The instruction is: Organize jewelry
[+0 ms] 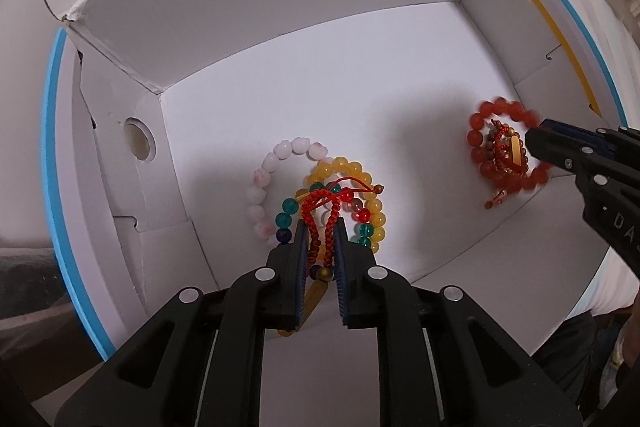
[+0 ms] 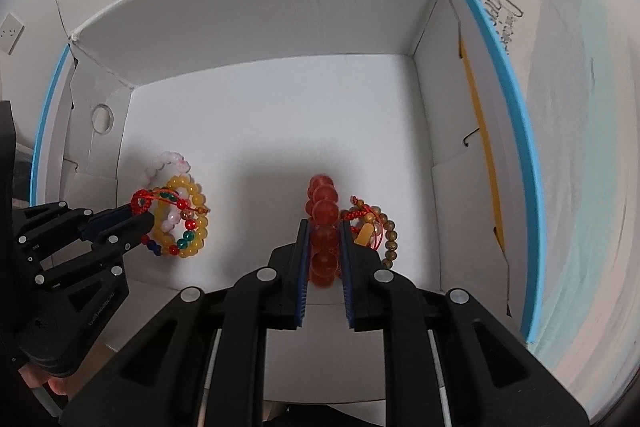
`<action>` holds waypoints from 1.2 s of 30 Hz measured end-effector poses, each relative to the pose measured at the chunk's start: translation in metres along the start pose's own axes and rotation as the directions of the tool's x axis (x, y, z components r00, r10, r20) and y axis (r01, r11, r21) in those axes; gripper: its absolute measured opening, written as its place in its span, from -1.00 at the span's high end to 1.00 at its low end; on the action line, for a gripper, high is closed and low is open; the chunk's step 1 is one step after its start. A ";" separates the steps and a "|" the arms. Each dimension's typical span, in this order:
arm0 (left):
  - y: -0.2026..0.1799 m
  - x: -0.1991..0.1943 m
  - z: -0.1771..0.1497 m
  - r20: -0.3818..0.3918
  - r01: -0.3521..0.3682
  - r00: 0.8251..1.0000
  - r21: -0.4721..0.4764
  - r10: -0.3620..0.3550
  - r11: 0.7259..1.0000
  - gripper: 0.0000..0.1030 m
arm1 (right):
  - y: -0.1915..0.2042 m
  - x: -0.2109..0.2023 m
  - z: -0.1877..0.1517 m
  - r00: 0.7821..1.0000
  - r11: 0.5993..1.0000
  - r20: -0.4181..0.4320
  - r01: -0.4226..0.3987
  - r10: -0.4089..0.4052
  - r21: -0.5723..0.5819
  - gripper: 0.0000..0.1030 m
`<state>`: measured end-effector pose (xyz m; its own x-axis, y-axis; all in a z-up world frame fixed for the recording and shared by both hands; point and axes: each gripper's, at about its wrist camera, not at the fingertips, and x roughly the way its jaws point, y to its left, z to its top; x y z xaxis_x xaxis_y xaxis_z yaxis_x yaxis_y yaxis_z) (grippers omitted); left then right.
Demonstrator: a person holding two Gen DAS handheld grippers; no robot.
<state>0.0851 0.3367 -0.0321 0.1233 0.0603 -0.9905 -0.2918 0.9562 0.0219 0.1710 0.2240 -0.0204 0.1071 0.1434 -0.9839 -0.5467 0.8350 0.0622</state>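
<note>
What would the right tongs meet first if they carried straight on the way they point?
The right tongs already have the red bead bracelet between their pads. Straight ahead lies only the white box floor, seemingly close below, though depth is hard to judge.

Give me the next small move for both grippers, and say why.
Probably open both and lift clear. The left gripper pinches a red braided cord bracelet, the right gripper a red round-bead bracelet, and both bundles already reach the white cardboard box floor.
</note>
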 end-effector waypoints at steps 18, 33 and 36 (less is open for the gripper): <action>0.006 -0.091 -0.033 0.300 0.019 0.954 -0.118 0.017 0.993 -0.68 | -0.019 -0.101 -0.025 0.966 0.999 0.256 -0.039 0.035 0.009 -0.33; -0.011 -0.140 -0.107 0.455 0.111 0.891 -0.215 -0.001 0.970 -0.89 | -0.023 -0.150 -0.105 0.908 0.997 0.415 -0.036 0.061 -0.067 -0.67; -0.014 -0.139 -0.120 0.454 0.113 0.891 -0.226 0.002 0.968 -0.89 | -0.024 -0.148 -0.114 0.906 0.997 0.418 -0.038 0.063 -0.070 -0.67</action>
<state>-0.0416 0.2807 0.0886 0.5401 0.1859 -0.8208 -0.4825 0.8675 -0.1210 0.0735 0.1216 0.1042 0.4094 0.4049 -0.8176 -0.6070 0.7899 0.0872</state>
